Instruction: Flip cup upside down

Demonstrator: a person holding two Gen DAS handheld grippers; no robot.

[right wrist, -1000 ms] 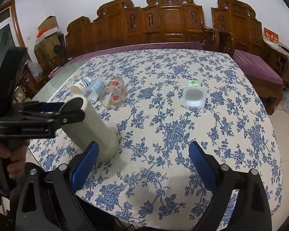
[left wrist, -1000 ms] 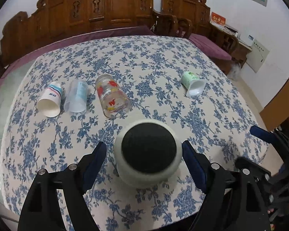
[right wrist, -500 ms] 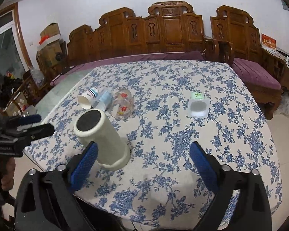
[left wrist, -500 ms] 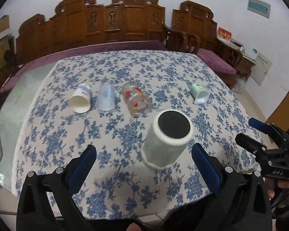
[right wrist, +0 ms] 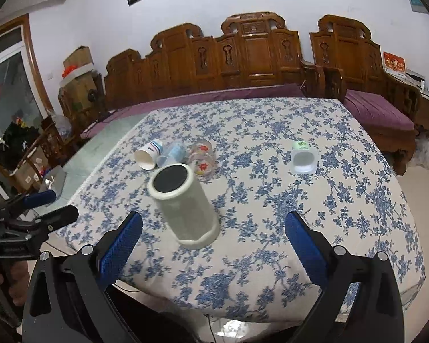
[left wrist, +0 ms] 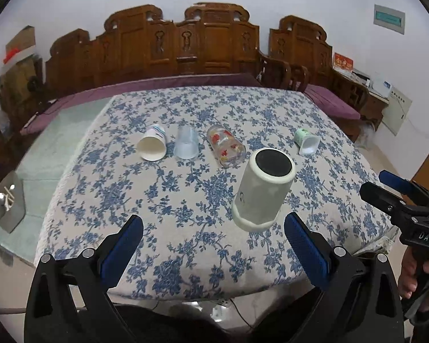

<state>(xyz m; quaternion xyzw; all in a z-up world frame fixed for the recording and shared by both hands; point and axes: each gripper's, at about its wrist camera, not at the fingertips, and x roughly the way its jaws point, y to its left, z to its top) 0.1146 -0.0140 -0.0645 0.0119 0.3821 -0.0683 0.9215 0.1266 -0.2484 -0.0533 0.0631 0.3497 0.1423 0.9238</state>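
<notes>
Standing: white cup (left wrist: 262, 193) rests mouth-down near the desk's (left wrist: 186, 243) front edge.
Left gripper (left wrist: 213, 245): jaws spread wide, holding nothing.
Right gripper (right wrist: 213, 245): jaws released, empty.

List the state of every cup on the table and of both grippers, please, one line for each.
Tall cream cup with black base: standing upside down, free.
White paper cup: on its side.
Clear plastic cup: on its side.
Glass cup with red print: on its side.
Small green-and-white cup: on its side.
Left gripper: open, empty.
Right gripper: open, empty.
</notes>
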